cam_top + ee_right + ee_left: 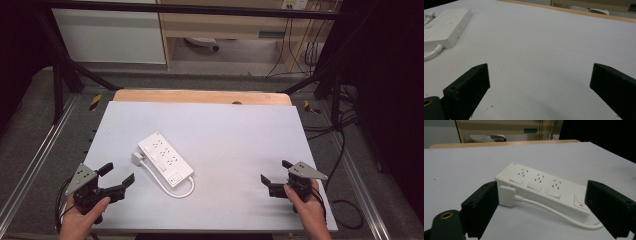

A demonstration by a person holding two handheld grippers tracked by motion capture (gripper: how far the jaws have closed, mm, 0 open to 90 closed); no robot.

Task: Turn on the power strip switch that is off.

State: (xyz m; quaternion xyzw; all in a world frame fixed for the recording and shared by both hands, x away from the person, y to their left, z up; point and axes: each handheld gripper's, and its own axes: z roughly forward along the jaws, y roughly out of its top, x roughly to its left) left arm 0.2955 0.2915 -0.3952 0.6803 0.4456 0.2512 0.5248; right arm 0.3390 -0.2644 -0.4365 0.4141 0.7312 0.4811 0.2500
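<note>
Left of the bench's (pixel 235 200) centre lay a white power strip (pixel 165 158), its long axis running diagonally from the far left toward the near right, with its white plug (pixel 137 159) and looped cord (pixel 170 187) along the left flank. The left gripper (pixel 121 174), near the front-left corner, was much the closer and faced the plug, its fingers (pixel 482 206) spread wide and empty. The right gripper (pixel 276 171), near the front-right corner, was equally open, holding nothing.
</note>
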